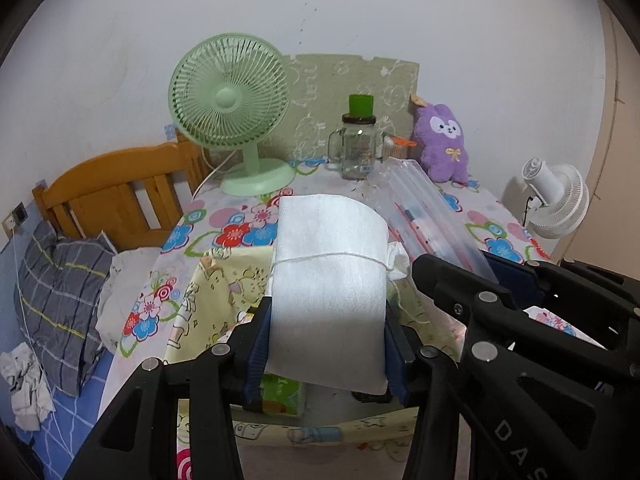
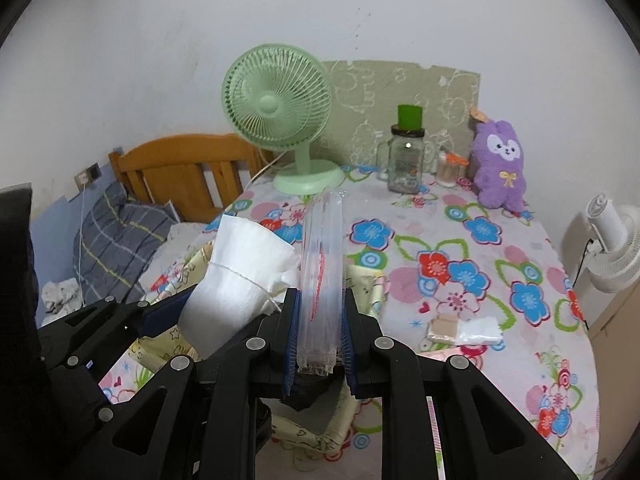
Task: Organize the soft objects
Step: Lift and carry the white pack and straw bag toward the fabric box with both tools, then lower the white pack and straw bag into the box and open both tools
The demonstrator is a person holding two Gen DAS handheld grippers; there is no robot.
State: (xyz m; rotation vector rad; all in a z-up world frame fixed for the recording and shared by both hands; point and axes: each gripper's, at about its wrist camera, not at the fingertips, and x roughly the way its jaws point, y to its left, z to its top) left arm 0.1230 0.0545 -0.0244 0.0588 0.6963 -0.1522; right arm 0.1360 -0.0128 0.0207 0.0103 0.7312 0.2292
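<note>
My left gripper is shut on a white soft roll tied round with string, its blue pads pressing both sides. The roll hangs over a yellow cartoon-print fabric box at the table's near edge. To its right, my right gripper is shut on a clear plastic packet with red marks inside, held upright over the same box. In the right wrist view the left gripper and white roll are at the left. A purple plush rabbit sits at the table's far right.
On the flowered tablecloth stand a green desk fan, a glass jar with a green lid and small packets. A white fan is off the right edge. A bed with a checked pillow lies left.
</note>
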